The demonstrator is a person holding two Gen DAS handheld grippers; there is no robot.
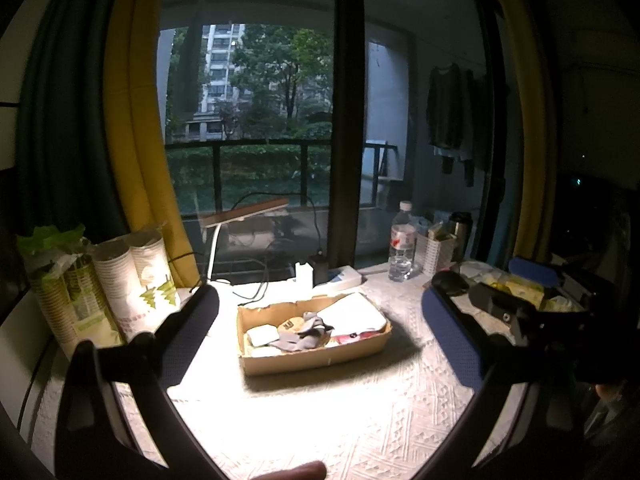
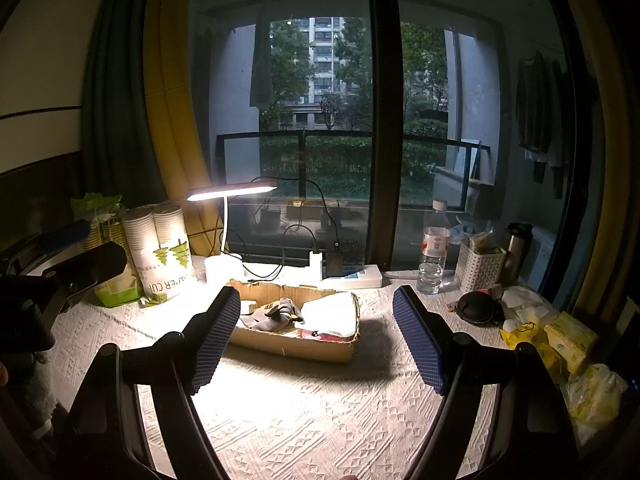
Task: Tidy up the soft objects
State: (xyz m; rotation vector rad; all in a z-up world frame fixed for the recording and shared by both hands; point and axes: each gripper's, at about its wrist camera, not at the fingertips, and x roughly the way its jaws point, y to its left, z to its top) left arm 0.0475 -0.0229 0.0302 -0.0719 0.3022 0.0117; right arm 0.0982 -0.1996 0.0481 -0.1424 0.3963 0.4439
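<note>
Both the left gripper [image 1: 320, 324] and right gripper [image 2: 316, 332] hang wide open, empty; the cardboard tray [image 2: 320, 346] lies straight ahead, its long axis left-right. The grey sock [image 2: 276, 312] sits at the tray's left, seemingly nearer the left gripper.

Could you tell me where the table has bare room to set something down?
Bare cloth lies in front of the box, between it and both open grippers. Crowded: cups at left, bottle and packets at right.

One cardboard box [image 2: 294, 340], one water bottle [image 2: 433, 252], one desk lamp [image 2: 231, 192], one white basket [image 2: 478, 268], one thermos [image 2: 518, 250].
</note>
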